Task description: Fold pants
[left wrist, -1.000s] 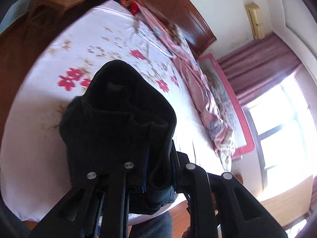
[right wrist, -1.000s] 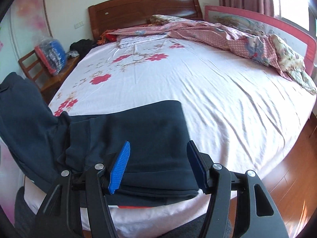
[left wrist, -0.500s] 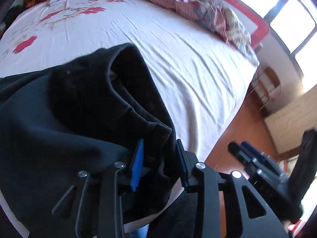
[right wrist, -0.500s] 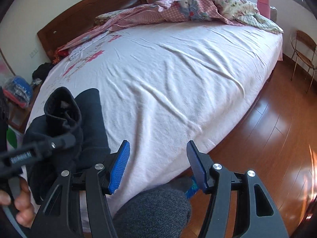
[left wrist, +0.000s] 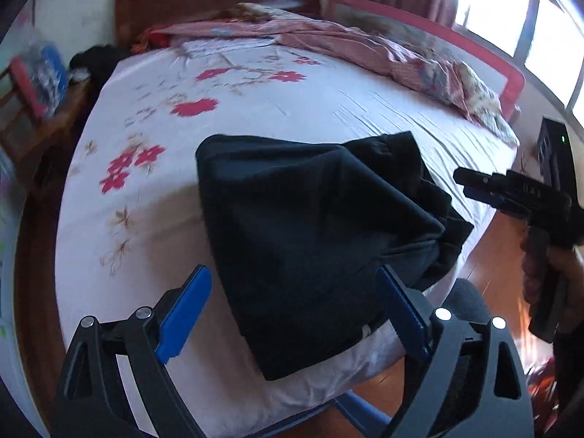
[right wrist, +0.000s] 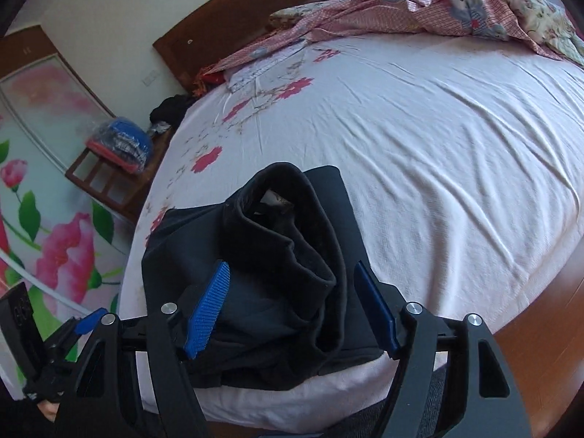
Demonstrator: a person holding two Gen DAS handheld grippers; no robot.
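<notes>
fingers (left wrist: 184, 310) opening, clear of folded pants (left wrist: 310, 241).

Daylight pours in from the window (left wrist: 529, 25), blown out to white glare behind the bed (left wrist: 255, 116), whose sheet is bright while the dark pants (left wrist: 310, 233) lose detail, and fisheye bending curves both views' edges into black corners, with slight motion blur left of the bed.

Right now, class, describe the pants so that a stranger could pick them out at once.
Find the bed with its white sheet printed with red flowers. At its near edge lies a dark navy folded bundle, the pants. Unlike the pink checked blanket by the headboard, they are plain and dark.
</notes>
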